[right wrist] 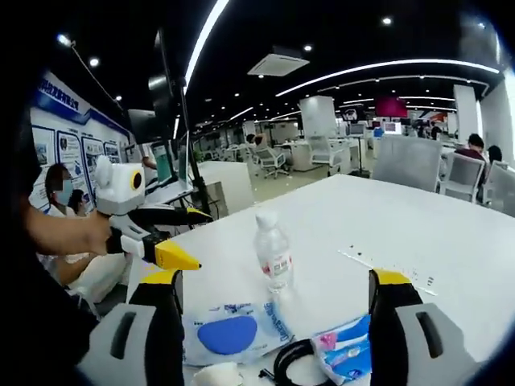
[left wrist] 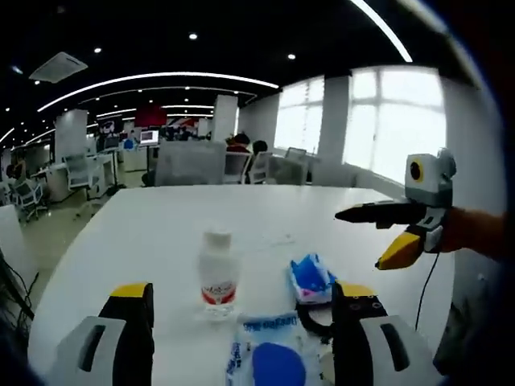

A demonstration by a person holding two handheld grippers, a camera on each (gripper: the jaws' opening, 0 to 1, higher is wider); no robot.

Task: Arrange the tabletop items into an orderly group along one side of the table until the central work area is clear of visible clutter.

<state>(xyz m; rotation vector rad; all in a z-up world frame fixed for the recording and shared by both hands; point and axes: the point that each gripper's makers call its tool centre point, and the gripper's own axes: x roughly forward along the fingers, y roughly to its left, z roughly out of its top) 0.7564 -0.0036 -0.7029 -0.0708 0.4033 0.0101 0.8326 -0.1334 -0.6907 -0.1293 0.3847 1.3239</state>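
Currently your left gripper (left wrist: 241, 338) hangs low over the near table edge, jaws well apart, nothing between them. Straight ahead of it, just past the tips, lies the white-and-blue packet (left wrist: 269, 351), flat; the water bottle (left wrist: 217, 271) stands upright just beyond, slightly left of centre. The small blue pack (left wrist: 310, 277) sits toward the right jaw, touching a black cable loop (left wrist: 315, 320).

Your right gripper (right wrist: 273, 334) is also spread and empty. From it the bottle (right wrist: 273, 253) is dead ahead and upright; packet (right wrist: 232, 331) lies near the left jaw, blue pack (right wrist: 348, 352) near the right.

Judgement: bottle's long axis is vertical, centred on the right tongs, so the rt hand looks better placed. Table (right wrist: 418, 241) beyond is mostly bare.
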